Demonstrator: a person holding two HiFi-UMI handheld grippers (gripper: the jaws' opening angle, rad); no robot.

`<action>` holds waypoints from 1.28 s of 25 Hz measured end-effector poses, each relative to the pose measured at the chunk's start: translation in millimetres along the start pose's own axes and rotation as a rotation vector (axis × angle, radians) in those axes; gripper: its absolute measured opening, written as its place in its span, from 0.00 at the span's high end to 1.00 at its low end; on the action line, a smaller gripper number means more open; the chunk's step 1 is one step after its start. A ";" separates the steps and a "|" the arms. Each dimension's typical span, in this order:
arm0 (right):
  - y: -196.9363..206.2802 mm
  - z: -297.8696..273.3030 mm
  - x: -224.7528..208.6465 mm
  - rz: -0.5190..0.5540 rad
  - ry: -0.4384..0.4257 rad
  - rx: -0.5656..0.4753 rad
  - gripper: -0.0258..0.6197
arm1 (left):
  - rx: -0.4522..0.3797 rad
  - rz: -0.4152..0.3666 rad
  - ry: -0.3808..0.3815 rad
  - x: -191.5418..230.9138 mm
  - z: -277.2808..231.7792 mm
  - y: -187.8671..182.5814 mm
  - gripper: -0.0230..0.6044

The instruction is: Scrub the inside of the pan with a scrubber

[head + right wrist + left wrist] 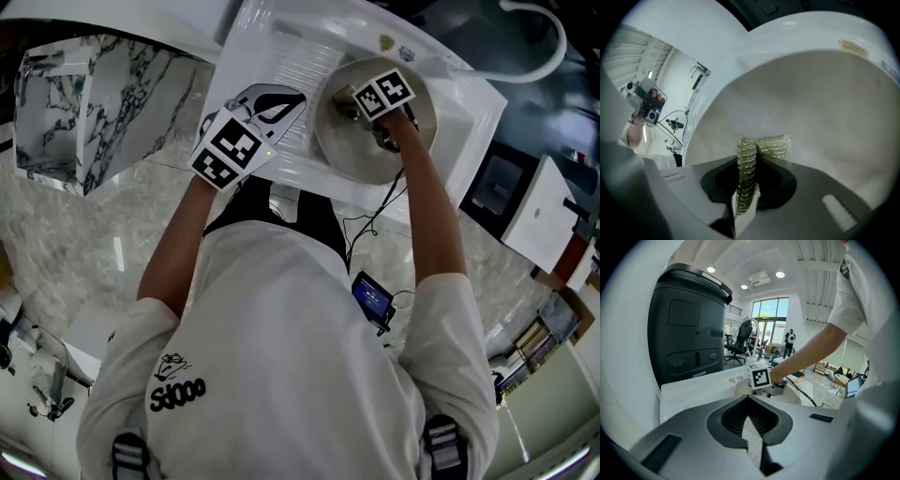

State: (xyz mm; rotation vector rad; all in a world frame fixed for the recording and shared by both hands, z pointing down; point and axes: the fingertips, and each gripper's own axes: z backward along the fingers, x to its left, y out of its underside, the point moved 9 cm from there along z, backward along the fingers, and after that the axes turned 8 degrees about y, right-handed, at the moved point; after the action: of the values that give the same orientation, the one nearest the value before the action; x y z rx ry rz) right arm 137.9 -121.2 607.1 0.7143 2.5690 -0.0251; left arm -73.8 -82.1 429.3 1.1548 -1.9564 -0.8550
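Right gripper view: pinching the mesh scrubber (774,146) in the right claw (748,157), pressing it just ahead against the inside of the pan (820,89) to scour; holding the left claw (751,417) shut, empty, well aside, out of the way

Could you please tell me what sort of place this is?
Probably an open office or lab with a mock kitchen corner: a white sink holding a pan, with office chairs and tall windows behind.

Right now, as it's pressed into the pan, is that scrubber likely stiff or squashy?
Probably squashy: the scrubber is folded and pinched flat in the right hand-held gripper. Its woven mesh looks airy, so it is likely light. The rough weave should grip the pan rather than slide.
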 end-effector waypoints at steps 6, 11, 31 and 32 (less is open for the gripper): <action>-0.1 17.5 -29.2 -0.070 0.114 -0.086 0.85 | -0.002 0.000 -0.001 1.7 -7.6 -5.6 0.95; 11.9 28.3 -48.2 -0.064 0.200 -0.054 0.85 | 0.003 0.001 -0.004 3.5 -14.7 -9.0 0.95; 83.4 12.3 -20.8 -0.042 0.067 0.273 0.85 | 0.027 -0.063 0.048 10.0 -10.9 -10.5 0.95; 85.6 11.0 -18.6 -0.062 0.055 0.263 0.85 | 0.025 -0.067 0.054 11.6 -9.8 -10.2 0.95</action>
State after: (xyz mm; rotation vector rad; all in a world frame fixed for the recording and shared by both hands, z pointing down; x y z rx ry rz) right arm 198.7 -57.8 614.6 0.7383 2.6681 -0.3748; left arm -65.3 -98.3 429.0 1.2522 -1.8993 -0.8277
